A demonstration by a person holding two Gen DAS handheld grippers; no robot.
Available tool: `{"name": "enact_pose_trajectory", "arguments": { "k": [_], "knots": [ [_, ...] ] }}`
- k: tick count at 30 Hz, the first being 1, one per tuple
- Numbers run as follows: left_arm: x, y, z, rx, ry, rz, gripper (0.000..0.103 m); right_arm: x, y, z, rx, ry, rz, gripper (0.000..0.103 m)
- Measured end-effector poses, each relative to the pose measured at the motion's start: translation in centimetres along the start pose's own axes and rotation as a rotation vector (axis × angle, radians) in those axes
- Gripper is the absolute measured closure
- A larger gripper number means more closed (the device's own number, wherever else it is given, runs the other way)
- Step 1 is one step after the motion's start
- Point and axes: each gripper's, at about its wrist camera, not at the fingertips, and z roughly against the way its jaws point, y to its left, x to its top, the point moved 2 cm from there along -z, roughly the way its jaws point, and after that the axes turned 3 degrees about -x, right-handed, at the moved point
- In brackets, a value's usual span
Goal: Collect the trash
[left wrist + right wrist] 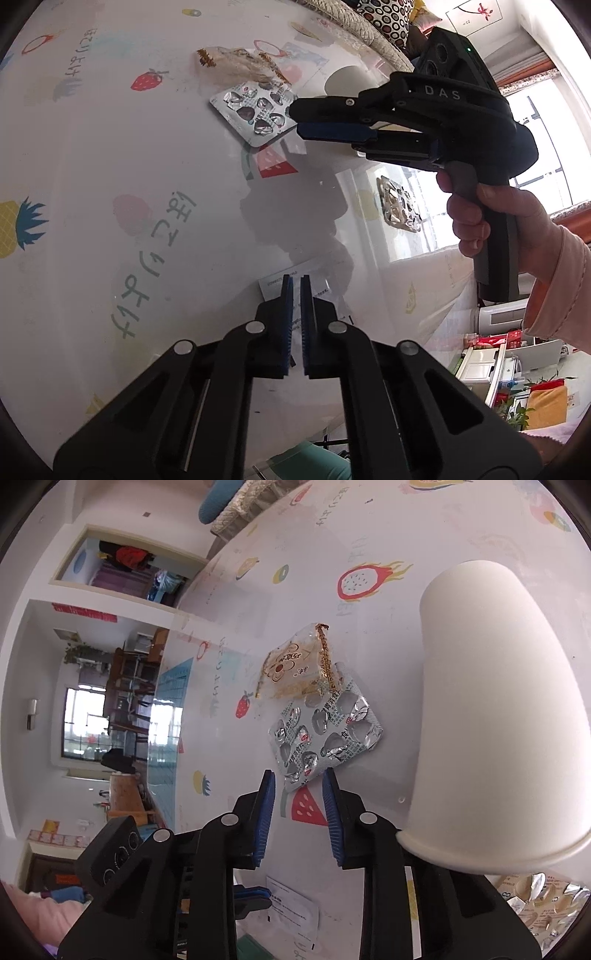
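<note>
The desk (369, 535) wears a white cloth printed with strawberries, pineapples, watermelon slices, a pink dragon fruit and grey lettering. The blister pack (325, 734) is crinkled silver foil with grey print and small red marks. The snack wrapper (295, 672) is clear with gold and brown trim. The paper cup (498, 716) is plain white. Both claws are black with blue pads (266, 812).

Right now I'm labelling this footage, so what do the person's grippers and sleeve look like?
Each hand-held gripper is matte black plastic with ribbed blue pads and round silver pivot pins. The right hand-held gripper has a pistol-style handle, "DAS" lettering and a small green light. The left hand-held gripper matches. The sleeve is pale pink.
</note>
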Motion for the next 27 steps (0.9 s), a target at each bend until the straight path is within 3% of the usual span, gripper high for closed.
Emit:
{"name": "enact_pose_trajectory", "arguments": {
  "k": [5,6,7,8,11,14,19,25,27],
  "knots": [
    [1.4,-0.6,1.2,0.014,-0.030,-0.008,0.100,-0.2,0.1,0.5,-0.011,0.017,0.000,0.076],
    [1.7,-0.6,1.5,0.034,-0.036,-0.011,0.095,-0.4,0.0,0.6,-0.013,0.023,-0.005,0.073],
    [2.4,-0.5,1.8,0.056,-0.044,-0.014,0.076,-0.4,0.0,0.6,-0.021,0.023,-0.011,0.070],
    [3.2,-0.3,2.2,0.064,-0.062,-0.018,0.067,-0.5,-0.1,0.7,-0.025,0.021,-0.022,0.066],
    [6.0,0.2,2.8,0.085,-0.093,-0.045,0.065,-0.9,-0.9,1.0,-0.013,-0.003,-0.097,0.053],
    [9.5,0.9,2.6,0.119,-0.091,-0.119,0.057,-1.0,-1.7,0.9,0.034,-0.031,-0.174,0.053],
    [13.5,1.3,0.8,0.172,-0.054,-0.260,0.056,-1.1,-2.3,0.2,0.102,-0.080,-0.251,0.054],
    [15.9,1.5,-0.3,0.217,-0.014,-0.405,0.056,-1.5,-3.3,0.3,0.163,-0.131,-0.354,0.056],
    [16.6,0.9,-0.2,0.224,-0.010,-0.465,0.045,-1.5,-3.4,0.3,0.166,-0.142,-0.361,0.056]
  ]
}}
